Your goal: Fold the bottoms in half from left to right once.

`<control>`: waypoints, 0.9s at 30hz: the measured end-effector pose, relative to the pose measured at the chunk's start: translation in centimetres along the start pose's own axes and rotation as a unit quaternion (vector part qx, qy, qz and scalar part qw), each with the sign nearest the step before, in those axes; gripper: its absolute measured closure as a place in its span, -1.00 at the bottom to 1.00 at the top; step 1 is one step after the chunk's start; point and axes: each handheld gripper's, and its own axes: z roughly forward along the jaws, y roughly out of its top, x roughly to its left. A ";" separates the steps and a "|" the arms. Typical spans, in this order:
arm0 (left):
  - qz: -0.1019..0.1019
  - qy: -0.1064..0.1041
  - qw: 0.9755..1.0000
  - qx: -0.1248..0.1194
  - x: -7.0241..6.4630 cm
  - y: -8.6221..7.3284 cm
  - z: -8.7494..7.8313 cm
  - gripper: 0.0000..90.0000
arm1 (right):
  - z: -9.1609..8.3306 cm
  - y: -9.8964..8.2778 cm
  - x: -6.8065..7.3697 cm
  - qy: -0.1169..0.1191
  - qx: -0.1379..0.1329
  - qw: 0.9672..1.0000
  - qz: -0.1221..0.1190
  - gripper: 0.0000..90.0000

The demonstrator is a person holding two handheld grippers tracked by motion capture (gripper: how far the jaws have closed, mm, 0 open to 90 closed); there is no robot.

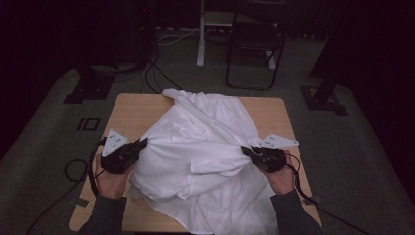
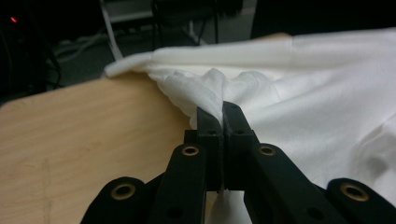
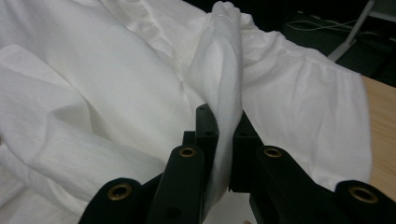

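Observation:
A crumpled white garment lies spread over the middle of the wooden table. My left gripper is at its left edge, shut on a pinch of the white fabric, which bunches up between the jaws. At the garment's right edge my right gripper is shut on a thick fold of the cloth, which rises between its jaws. The cloth is drawn up between the two grippers. A hand holds each gripper from the near side.
Bare table top shows left of the garment and at the far right corner. Beyond the table stand a dark chair and a white stand on grey carpet. Cables trail off on the floor at left.

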 end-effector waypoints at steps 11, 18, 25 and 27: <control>-0.007 -0.080 0.992 0.093 -3.2 -3.0 7.4 0.34 | -1.4 -4.8 -4.7 -0.073 0.040 0.995 0.059 0.89; -0.026 -0.074 0.986 0.147 -3.8 -5.9 11.6 -0.11 | 1.1 -9.6 -7.9 -0.110 0.106 0.983 0.100 0.83; 0.000 -0.071 0.976 0.207 -4.2 -9.0 14.3 0.25 | 2.7 -12.1 -8.2 -0.128 0.155 0.975 0.098 0.72; 0.001 -0.072 0.977 0.202 -4.1 -9.0 14.4 0.51 | 2.9 -12.1 -8.1 -0.127 0.157 0.975 0.096 0.72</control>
